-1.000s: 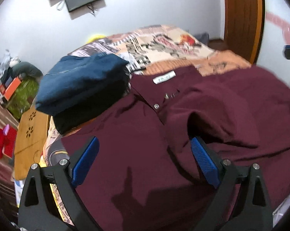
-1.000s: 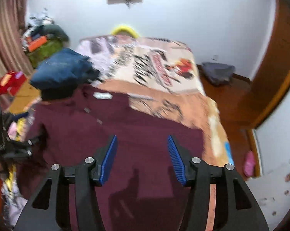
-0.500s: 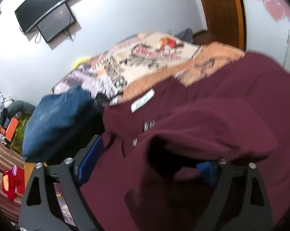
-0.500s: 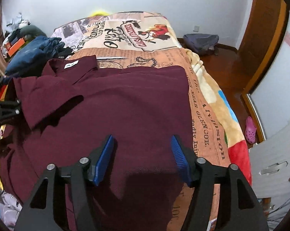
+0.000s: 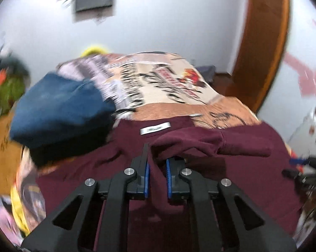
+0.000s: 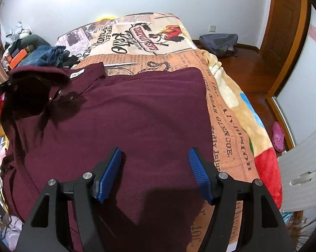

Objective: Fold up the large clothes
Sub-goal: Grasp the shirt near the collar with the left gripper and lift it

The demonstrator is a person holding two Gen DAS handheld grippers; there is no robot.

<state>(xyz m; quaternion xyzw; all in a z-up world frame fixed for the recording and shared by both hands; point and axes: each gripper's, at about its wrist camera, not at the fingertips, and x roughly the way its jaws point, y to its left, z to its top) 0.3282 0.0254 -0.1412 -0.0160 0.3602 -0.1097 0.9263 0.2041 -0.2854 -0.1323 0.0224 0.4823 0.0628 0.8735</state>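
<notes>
A dark maroon polo shirt (image 6: 137, 113) lies spread on the bed, collar and white neck label (image 6: 77, 74) toward the far left. In the left wrist view my left gripper (image 5: 156, 174) is shut on a fold of the shirt (image 5: 199, 145) near the collar, and the lifted sleeve part drapes to the right over the label (image 5: 155, 128). In the right wrist view the lifted fold (image 6: 32, 84) hangs at the left and casts a shadow. My right gripper (image 6: 155, 170) is open and empty, just above the shirt's near part.
The bed has a newspaper-print blanket (image 6: 227, 113). A pile of blue jeans (image 5: 59, 109) lies next to the collar; it shows too in the right wrist view (image 6: 46, 55). A grey backpack (image 6: 218, 42) and a pink shoe (image 6: 278, 136) lie on the wooden floor at the right.
My left gripper has closed on the shirt fabric near the collar and lifted a fold. My right gripper has come lower and closer over the shirt, still open.
</notes>
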